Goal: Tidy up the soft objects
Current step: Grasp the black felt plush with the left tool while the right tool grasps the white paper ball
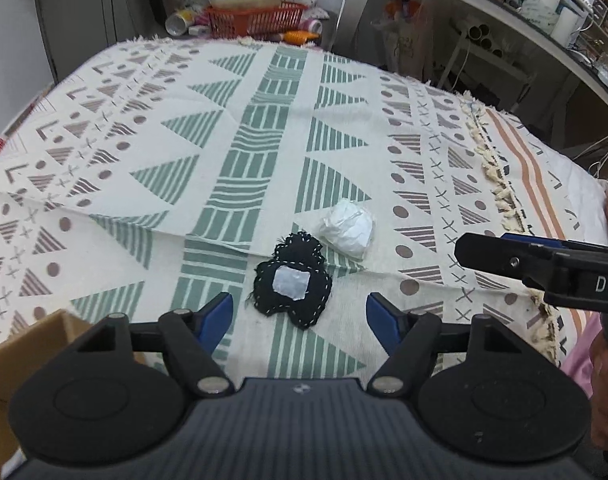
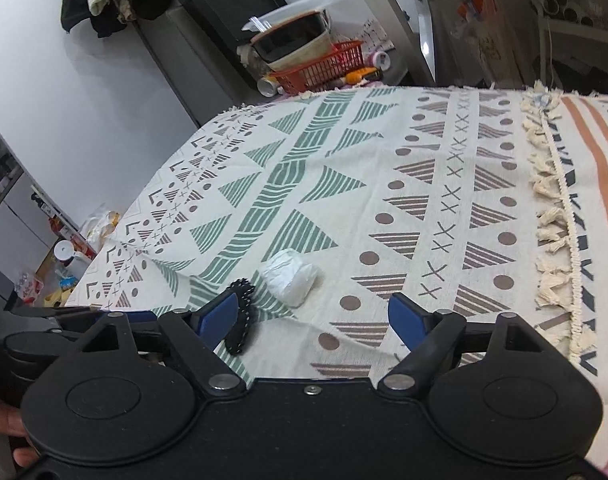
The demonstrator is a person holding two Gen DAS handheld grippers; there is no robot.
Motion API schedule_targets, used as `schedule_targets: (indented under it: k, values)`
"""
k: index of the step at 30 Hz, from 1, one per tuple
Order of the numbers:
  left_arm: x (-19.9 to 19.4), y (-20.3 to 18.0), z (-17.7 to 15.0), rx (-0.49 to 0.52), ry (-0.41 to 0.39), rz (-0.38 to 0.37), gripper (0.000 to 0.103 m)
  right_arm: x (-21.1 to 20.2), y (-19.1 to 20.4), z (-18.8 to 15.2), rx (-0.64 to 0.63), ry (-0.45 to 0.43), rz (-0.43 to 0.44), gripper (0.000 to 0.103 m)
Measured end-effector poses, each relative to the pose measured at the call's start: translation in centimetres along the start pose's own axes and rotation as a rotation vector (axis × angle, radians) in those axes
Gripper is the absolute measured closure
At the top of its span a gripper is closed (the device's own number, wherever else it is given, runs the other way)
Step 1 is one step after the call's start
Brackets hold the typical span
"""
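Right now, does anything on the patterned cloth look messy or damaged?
The black stitched pouch has frayed threads along its top and left edge, and the cloth is creased just behind it. The white bundle looks crumpled.

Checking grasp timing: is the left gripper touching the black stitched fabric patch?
Apart. The left wrist view shows the left gripper open, patterned cloth visible between its fingers and the black stitched fabric patch.

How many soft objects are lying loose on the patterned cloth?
2. A black stitched fabric patch lies just ahead of the open left gripper; a white wad sits just beyond it, toward the right. Others may be out of view.
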State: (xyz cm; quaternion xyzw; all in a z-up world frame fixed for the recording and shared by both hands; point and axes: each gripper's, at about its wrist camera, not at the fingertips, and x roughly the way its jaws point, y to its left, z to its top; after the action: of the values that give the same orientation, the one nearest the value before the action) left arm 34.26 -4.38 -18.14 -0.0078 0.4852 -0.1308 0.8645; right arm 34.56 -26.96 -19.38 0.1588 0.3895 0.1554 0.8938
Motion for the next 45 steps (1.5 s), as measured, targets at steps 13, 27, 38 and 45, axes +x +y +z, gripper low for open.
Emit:
schedule_targets:
  k: [13,27,38,45]
  values:
    - [6.0,0.1,2.1,-0.045,0.103,0.025,0.041,5.3,-1.1,1.3,0.067,0.064,0.025,0.03]
    - [5.9,2.1,2.5,-0.084,0.122,0.021,0.064,9.8,0.7,1.9,0.076,0.101,0.0,0.031]
    - [0.0,4.3,2.4,-0.101,0.041,0.024,0.064,6.9,4.3,1.3,-0.013,0.093,-0.019,0.054]
    - [-6.2,4.2,0.7,-0.085,-0.059,0.012,0.064,1.6,6.9,0.3,-0.01,0.029,-0.027,0.054]
